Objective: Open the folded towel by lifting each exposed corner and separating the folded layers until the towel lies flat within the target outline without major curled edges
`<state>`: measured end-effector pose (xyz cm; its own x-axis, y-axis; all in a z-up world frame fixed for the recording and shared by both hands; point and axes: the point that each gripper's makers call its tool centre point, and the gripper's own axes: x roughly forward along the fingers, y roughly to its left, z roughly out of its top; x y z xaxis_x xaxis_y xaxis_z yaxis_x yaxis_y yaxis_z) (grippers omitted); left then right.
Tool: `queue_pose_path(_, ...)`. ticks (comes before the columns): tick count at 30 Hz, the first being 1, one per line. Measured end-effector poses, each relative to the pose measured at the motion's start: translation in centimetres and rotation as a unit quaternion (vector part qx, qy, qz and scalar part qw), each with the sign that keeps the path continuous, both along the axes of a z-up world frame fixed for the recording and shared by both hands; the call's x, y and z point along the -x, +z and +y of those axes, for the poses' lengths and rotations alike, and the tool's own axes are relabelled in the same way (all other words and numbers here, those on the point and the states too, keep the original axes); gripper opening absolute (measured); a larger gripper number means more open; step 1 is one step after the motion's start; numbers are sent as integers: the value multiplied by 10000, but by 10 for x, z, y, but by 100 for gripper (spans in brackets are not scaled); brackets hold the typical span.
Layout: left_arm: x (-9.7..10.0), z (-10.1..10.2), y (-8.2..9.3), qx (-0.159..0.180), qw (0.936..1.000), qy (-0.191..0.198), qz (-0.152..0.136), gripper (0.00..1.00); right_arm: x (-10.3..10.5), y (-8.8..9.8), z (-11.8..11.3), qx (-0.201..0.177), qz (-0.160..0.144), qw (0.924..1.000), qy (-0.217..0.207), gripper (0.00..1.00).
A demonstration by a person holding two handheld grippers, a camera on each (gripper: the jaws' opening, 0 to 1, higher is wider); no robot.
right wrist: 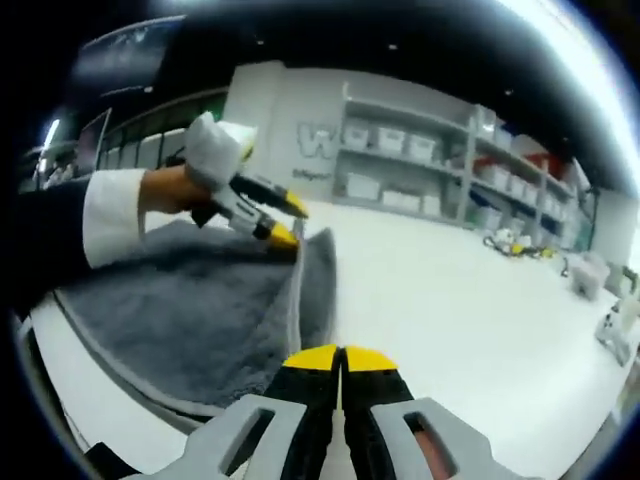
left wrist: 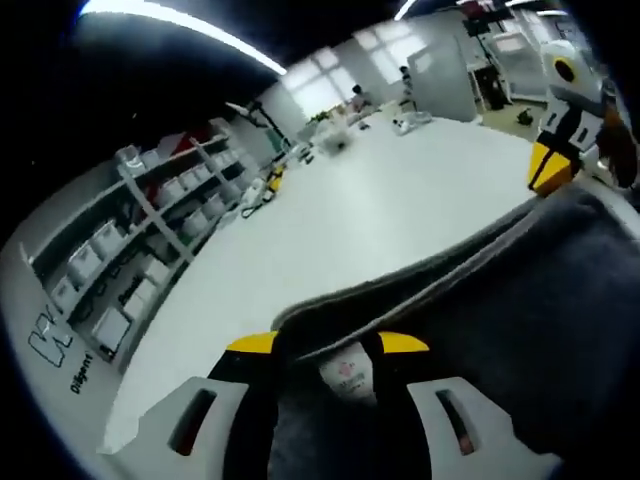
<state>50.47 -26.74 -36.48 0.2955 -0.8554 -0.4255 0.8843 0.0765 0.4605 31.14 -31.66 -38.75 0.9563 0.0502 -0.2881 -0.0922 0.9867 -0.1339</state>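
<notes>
One grey towel (left wrist: 520,330) and two grippers are in play. In the left gripper view, shelving (left wrist: 150,230) with white bins runs along the left of the frame, beside a wall bearing dark lettering at lower left. The white table (left wrist: 350,210) spreads across the middle, with small clutter at its far end in the upper centre. At bottom centre the left gripper (left wrist: 330,350) rises with its yellow-tipped jaws clenched on the towel's edge, a white label caught between them. The towel fills the lower right of the frame, its pale hem running diagonally up to the right gripper (left wrist: 552,165) at upper right, whose yellow tip meets the hem there.

In the right gripper view, a dark sleeve with a white cuff (right wrist: 110,215) enters from the left, and the hand (right wrist: 180,190) holds the left gripper (right wrist: 285,225) tilted downward to the right, its yellow tips nipping the towel's raised corner. The towel (right wrist: 190,310) lies on the table in the lower left of the frame, with one flap standing up at its right side. At bottom centre the right gripper (right wrist: 340,357) has its two yellow tips pressed together; whether cloth is between them cannot be told here. To the right the bare table (right wrist: 470,320) stretches away, small objects near its far right edge. Behind, a white wall and one long shelf unit (right wrist: 430,160) of bins cross the upper frame under a bright ceiling strip.
</notes>
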Motion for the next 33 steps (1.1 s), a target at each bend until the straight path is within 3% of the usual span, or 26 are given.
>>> queue_pose_path(3,16,5,4,337,9965,-150,748,33,-1,2,10,25,-77,9998,187,0)
queue_pose_path(5,9,6,9,403,9956,-136,834,33,0,2,16,30,-88,9995,287,0)
queue_pose_path(10,-5,9,21,1018,9863,302,1263,32,-2,0,22,30,-70,9992,386,0)
queue_pose_path(13,-6,11,21,1084,9856,500,1198,30,-1,0,22,-2,-50,9993,373,0)
queue_pose_path(19,-24,-8,9,832,9871,887,1045,16,-4,-7,21,-30,112,9988,480,0)
queue_pose_path(23,-28,-23,8,914,9833,984,1224,12,-2,-12,24,-95,233,9977,623,0)
queue_pose_path(25,-37,-23,7,933,9818,1161,1182,0,-1,-13,24,-118,268,9975,643,0)
queue_pose_path(29,-42,-23,-1,875,9756,1401,1448,1,1,-15,24,-74,345,9970,686,0)
queue_pose_path(33,-53,-24,-6,824,9756,1517,1358,1,2,-19,21,19,469,9968,639,0)
